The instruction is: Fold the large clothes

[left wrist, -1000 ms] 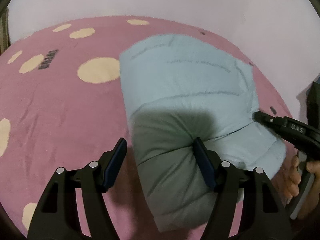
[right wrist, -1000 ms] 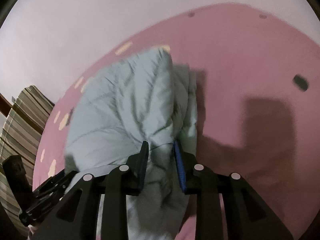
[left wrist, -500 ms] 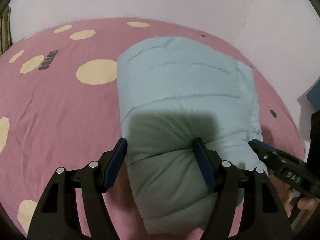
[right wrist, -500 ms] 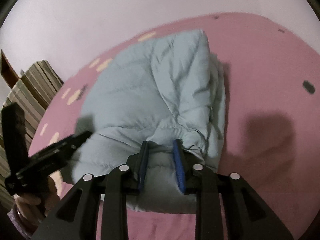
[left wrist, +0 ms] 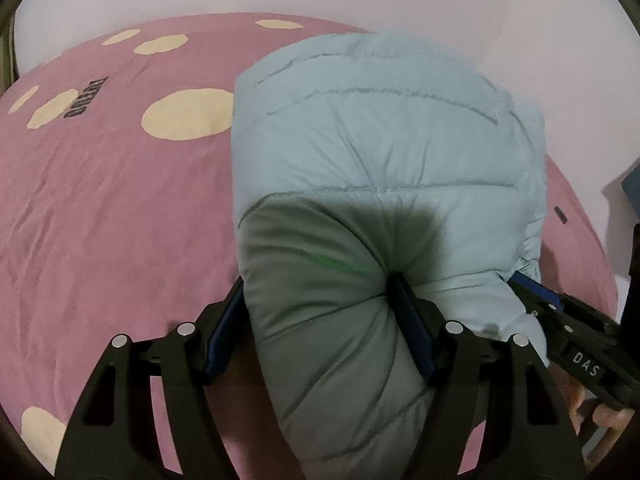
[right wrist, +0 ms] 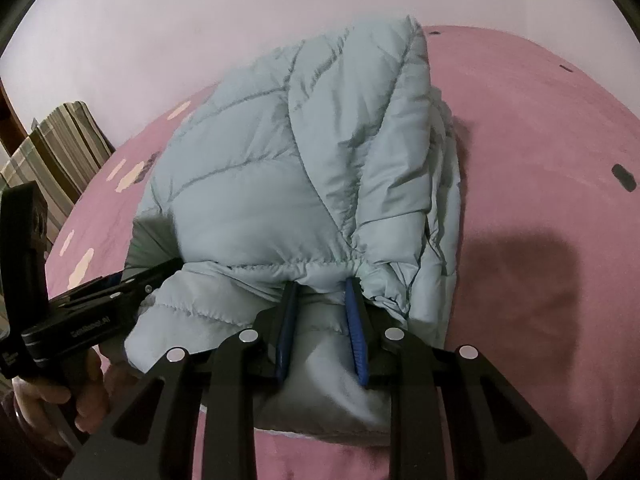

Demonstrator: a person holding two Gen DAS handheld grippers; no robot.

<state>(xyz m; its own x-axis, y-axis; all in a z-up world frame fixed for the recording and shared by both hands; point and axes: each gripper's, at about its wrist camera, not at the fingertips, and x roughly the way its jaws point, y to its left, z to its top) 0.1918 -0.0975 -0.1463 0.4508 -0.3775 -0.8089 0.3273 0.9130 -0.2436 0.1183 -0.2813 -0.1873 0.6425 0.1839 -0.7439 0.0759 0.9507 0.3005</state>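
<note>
Light: indoor, moderate, came from above and behind the cameras
Shadows: dark patch on near end of the jacket; broad soft shadow on the bedspread right of it
Blur: jacket's far edge smeared in left wrist view
Distortion: heavy fisheye, black vignette at corners
Glare: faint green streak on shaded fabric

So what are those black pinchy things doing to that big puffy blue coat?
A person holds a pincher tool in each hand and is folding the puffy light-blue jacket on the pink bedspread with cream spots. The left gripper is squeezing a fat padded fold of it. The right gripper is pinching the gathered hem beside it. The jacket is bundled into a thick mound, and both tools are clamped on its near end.
</note>
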